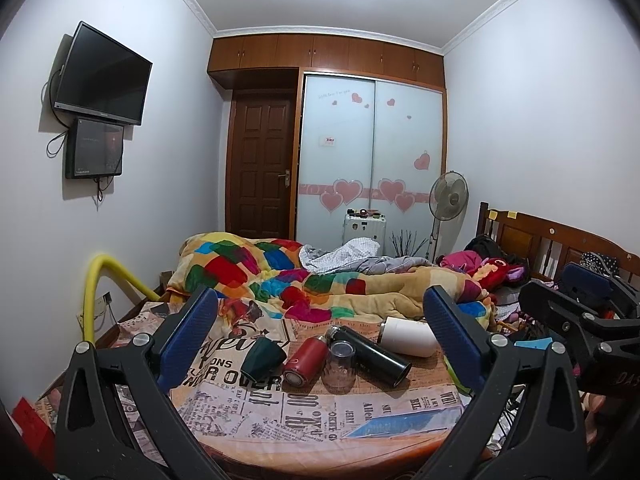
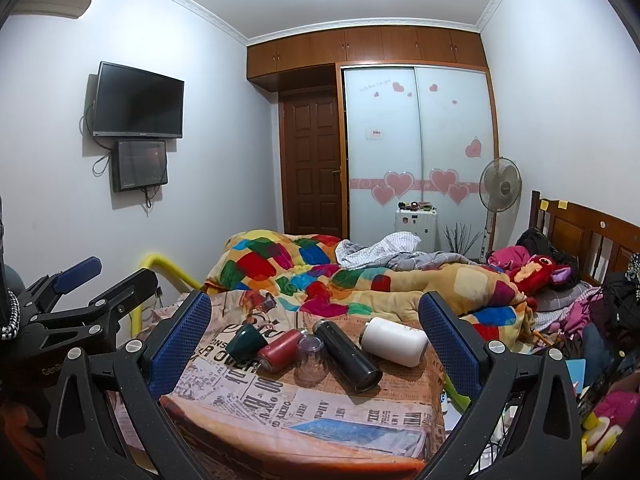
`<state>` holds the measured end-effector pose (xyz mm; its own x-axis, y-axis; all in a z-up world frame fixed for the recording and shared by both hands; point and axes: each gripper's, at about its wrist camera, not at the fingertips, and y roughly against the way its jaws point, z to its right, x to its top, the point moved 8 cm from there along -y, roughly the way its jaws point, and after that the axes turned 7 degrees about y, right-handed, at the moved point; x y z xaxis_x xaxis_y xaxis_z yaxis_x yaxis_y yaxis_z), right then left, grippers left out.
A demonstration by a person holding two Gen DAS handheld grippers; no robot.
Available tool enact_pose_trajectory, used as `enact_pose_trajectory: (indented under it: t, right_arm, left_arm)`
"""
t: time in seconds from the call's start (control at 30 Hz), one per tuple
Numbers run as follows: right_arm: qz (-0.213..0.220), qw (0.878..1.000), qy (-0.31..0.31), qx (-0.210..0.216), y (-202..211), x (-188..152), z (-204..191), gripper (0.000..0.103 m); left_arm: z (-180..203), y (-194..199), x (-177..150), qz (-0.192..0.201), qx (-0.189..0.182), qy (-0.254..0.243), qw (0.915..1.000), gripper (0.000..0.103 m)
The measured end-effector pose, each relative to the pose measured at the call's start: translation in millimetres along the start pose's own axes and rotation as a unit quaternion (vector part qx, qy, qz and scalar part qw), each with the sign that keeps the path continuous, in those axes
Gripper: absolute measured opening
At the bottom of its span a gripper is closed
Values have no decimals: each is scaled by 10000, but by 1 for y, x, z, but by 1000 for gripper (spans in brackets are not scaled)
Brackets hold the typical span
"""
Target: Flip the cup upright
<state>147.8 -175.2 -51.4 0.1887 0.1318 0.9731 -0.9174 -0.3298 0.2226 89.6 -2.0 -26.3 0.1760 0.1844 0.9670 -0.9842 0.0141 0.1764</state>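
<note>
Several vessels lie on a newspaper-print cloth: a dark green cup on its side, a red flask, a clear glass standing mouth-down, a black flask and a white flask, all lying down. My left gripper is open and empty, held back from them. My right gripper is open and empty too. Each gripper shows at the edge of the other's view, the right one and the left one.
A colourful quilt is heaped on the bed behind the cloth. A yellow pipe stands at the left. Clothes and plush toys lie by the wooden headboard at the right. A fan stands before the wardrobe.
</note>
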Motion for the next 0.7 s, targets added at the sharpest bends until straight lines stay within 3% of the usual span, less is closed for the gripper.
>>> enact_pose_trajectory:
  t: [0.7]
  right_arm:
    - [-27, 10000, 19, -16, -1, -2, 0, 103]
  left_arm:
    - [4, -2, 0, -14, -29, 6, 10000, 103]
